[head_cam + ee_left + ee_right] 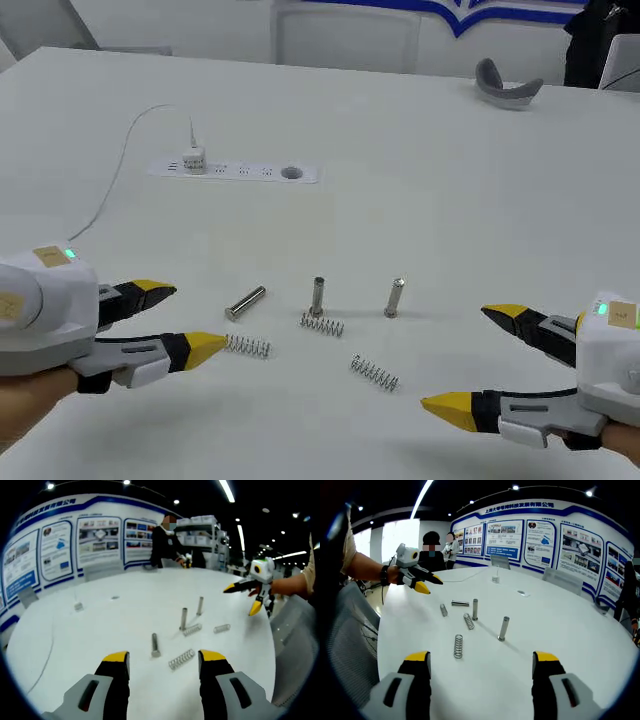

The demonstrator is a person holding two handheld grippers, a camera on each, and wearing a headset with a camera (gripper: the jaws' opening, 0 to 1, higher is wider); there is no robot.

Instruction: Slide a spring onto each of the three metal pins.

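The left gripper [195,317] and right gripper [456,357] hover over the white tabletop [420,200], jaws spread and empty. Between them the middle pin [318,296] and right pin [394,298] stand upright, the left pin [245,302] lies flat, and three loose springs [247,346] [322,324] [374,373] lie just beside them.

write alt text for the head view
Three springs lie loose on a white table beside three metal pins: two upright, one lying flat. The open left gripper and open right gripper hover at either side, holding nothing.
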